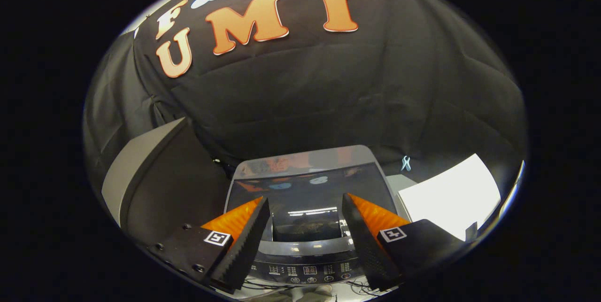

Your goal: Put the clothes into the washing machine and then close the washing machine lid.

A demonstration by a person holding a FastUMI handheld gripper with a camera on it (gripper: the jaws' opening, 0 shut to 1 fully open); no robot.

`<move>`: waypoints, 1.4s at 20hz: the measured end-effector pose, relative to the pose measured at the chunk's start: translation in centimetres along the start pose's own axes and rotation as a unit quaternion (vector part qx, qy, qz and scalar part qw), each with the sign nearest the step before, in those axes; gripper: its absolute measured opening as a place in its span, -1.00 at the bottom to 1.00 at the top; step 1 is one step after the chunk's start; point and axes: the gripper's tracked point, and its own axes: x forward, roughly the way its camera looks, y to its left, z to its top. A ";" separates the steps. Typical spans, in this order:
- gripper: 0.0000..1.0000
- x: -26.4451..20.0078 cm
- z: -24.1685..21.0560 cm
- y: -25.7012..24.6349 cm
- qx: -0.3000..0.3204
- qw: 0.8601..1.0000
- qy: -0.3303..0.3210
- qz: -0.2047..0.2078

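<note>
The gripper [305, 227] hangs above the front edge of a top-loading washing machine [307, 184], its two black, ridged fingers [246, 241] spread wide apart with nothing between them. Orange wedges back each finger, and a small square marker sits on each finger's base.

The washing machine lid [310, 198] lies flat and closed over the tub. Its dark glass pane mirrors the booth's lighting, and a dim, brownish shape shows through the glass near the lid's front edge; whether that is the clothes cannot be told. Along the machine's front edge, just ahead of and between the fingertips, runs the control panel [307, 270] with its row of small buttons and indicators. A few thin cables [361, 287] trail below the panel.

To the left of the machine stands a grey, slab-like panel [141, 170], tilted and well clear of the lid. To the right, beside the machine's rear corner, lies a white sheet [450, 196], and a small pale blue clip [405, 163] hangs on the black cloth wall [328, 95] just behind it.
</note>
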 end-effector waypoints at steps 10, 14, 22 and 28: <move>0.98 -12.3 15.5 -1.4 -0.012 0.989 -0.144 0.016; 0.97 -16.8 22.1 -0.1 -0.035 0.979 -0.201 0.031; 0.96 -20.9 29.3 2.1 -0.056 0.960 -0.271 0.040; 0.97 -20.6 29.9 3.1 -0.064 0.957 -0.281 0.038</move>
